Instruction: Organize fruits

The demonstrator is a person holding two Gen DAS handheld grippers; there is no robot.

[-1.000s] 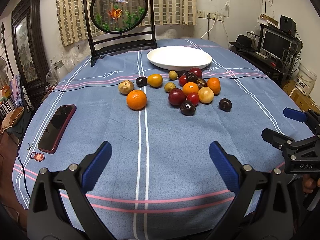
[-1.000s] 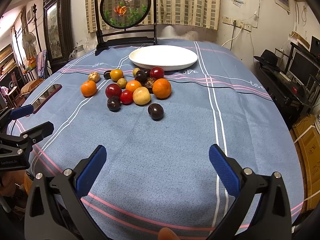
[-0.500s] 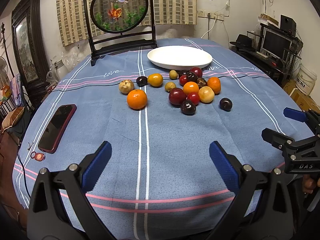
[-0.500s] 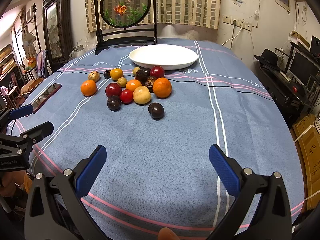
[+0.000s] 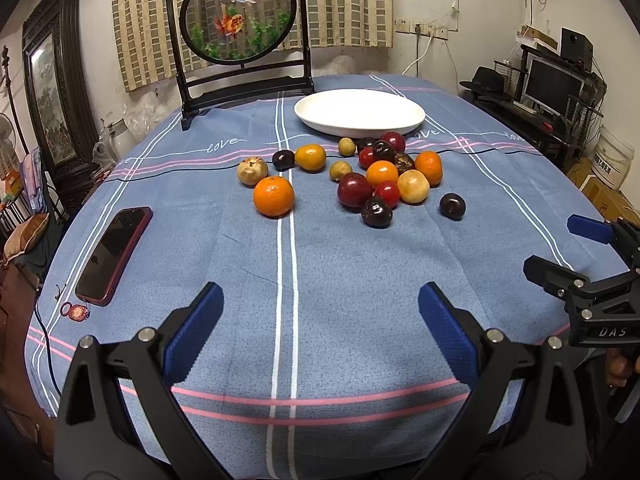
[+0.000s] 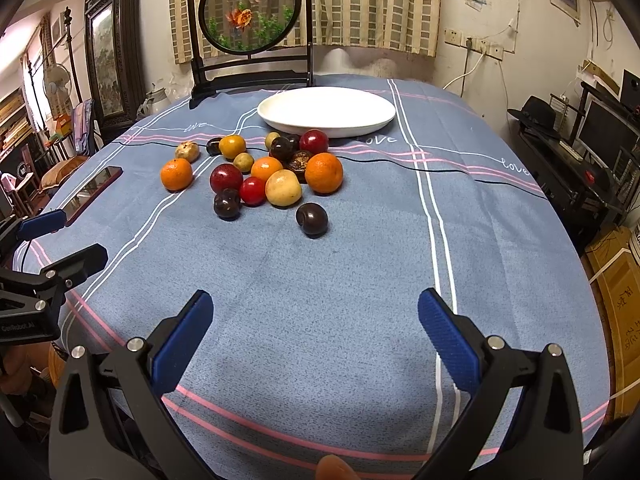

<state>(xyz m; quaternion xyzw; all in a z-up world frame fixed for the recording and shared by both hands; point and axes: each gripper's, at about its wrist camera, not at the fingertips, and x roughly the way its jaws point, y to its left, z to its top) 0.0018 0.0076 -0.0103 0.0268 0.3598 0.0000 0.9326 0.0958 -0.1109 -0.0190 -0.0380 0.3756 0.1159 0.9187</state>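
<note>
Several fruits lie in a loose cluster on the blue tablecloth, in front of an empty white plate (image 5: 359, 112) (image 6: 326, 112). Among them are an orange (image 5: 274, 196) (image 6: 176, 174) at the left, a dark plum (image 5: 452, 206) (image 6: 312, 219) set apart at the near right, a dark red plum (image 5: 354, 191) and a yellow fruit (image 6: 283, 187). My left gripper (image 5: 320, 332) is open and empty near the table's front edge. My right gripper (image 6: 316, 336) is open and empty too, also well short of the fruits. Each gripper shows at the edge of the other's view.
A dark red phone (image 5: 114, 254) with a small charm lies at the table's left edge. A framed round goldfish screen (image 5: 240, 28) stands at the back behind the plate. Desk and monitor (image 5: 554, 84) stand off the table to the right.
Both grippers have crept slightly forward towards the fruits. Nothing on the table has moved.
</note>
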